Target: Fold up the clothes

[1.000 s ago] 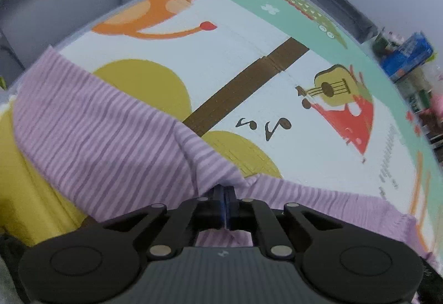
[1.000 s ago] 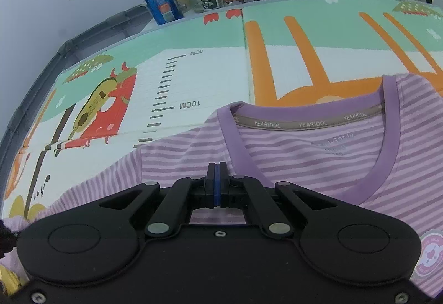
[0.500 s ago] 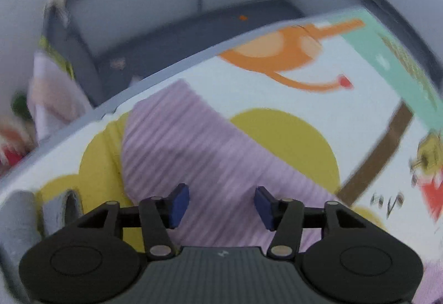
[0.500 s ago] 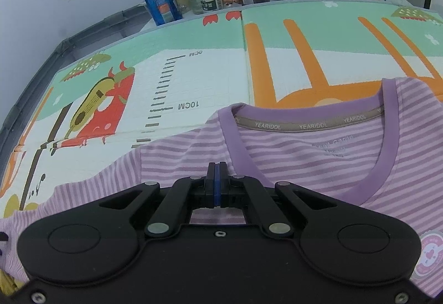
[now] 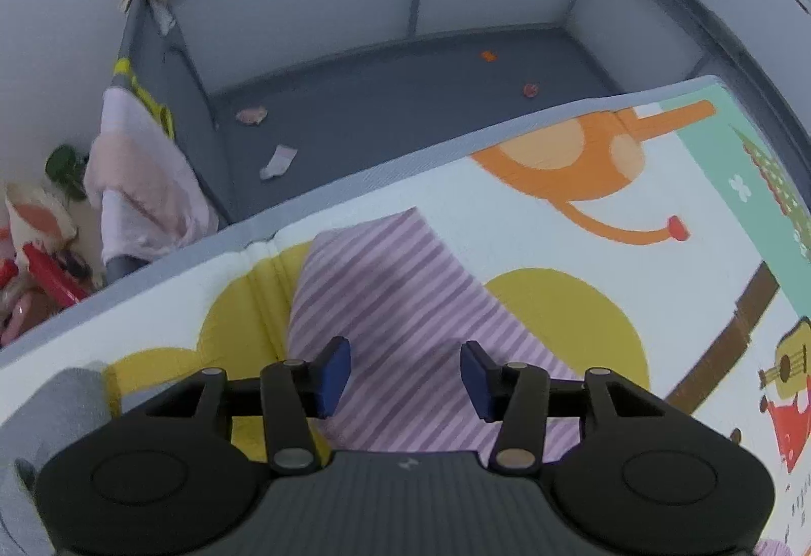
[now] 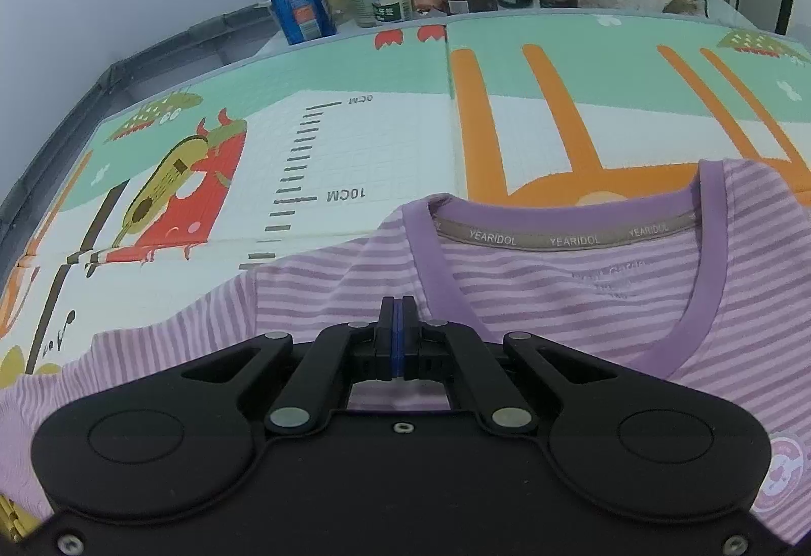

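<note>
Left wrist view: left gripper (image 5: 405,376) stands apart over the striped shirt (image 5: 400,302) spread on the play mat (image 5: 507,196). Right wrist view: right gripper (image 6: 398,328) pinches together at the shirt's shoulder beside the collar (image 6: 557,221); whether cloth is caught, I cannot tell. Judging mid-fold, the left needs a fresh hold.

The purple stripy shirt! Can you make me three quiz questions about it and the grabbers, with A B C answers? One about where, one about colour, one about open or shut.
1. Where does the sleeve lie?
A. on the play mat
B. in the grey playpen
C. on a chair

2. What colour is the shirt's neckband?
A. orange
B. plain purple
C. green

3. How are the two grippers?
A. both open
B. both shut
C. left open, right shut

Answers:
1. A: the striped sleeve rests flat on the play mat, near its edge.
2. B: the band round the neck of the shirt is solid purple.
3. C: the left gripper has its blue pads apart over the sleeve; the right gripper has its pads pressed together at the shirt's shoulder.
</note>
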Demonstrator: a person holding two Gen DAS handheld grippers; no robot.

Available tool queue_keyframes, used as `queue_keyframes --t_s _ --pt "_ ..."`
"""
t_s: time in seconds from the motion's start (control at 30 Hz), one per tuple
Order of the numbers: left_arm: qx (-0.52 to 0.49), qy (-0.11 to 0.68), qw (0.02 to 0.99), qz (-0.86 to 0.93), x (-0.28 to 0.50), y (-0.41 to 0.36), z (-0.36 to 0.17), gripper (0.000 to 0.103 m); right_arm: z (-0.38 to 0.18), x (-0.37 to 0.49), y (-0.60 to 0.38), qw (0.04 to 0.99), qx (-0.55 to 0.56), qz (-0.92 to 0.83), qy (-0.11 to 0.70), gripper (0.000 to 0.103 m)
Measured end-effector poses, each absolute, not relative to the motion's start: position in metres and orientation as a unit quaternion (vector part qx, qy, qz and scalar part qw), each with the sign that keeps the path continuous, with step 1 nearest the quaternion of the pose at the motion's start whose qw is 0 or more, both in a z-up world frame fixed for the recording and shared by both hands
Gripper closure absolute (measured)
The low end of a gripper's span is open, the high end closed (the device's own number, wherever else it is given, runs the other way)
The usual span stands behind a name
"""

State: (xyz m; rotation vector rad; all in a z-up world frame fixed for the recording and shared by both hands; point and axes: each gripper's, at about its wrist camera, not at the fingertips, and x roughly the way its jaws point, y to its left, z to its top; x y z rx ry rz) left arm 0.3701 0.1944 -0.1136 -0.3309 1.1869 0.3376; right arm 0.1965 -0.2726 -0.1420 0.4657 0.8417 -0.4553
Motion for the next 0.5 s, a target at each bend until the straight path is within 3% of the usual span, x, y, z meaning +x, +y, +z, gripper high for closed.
queue_keyframes --t_s 0.23,0.3,0.5 --pt "-0.145 0.534 0.824 0.119 0.367 0.172 -0.084 0.045 -0.118 0.186 -0.262 0.870 0.235 -0.196 0.387 0.087" --pt "-0.140 0.525 0.833 0.102 0.362 0.160 -0.071 0.044 -0.106 0.182 -0.255 0.879 0.218 -0.189 0.379 0.072" --pt "-0.099 0.503 0.858 0.038 0.336 0.112 -0.035 0.036 -0.073 0.154 -0.237 0.899 0.198 -0.159 0.356 0.066"
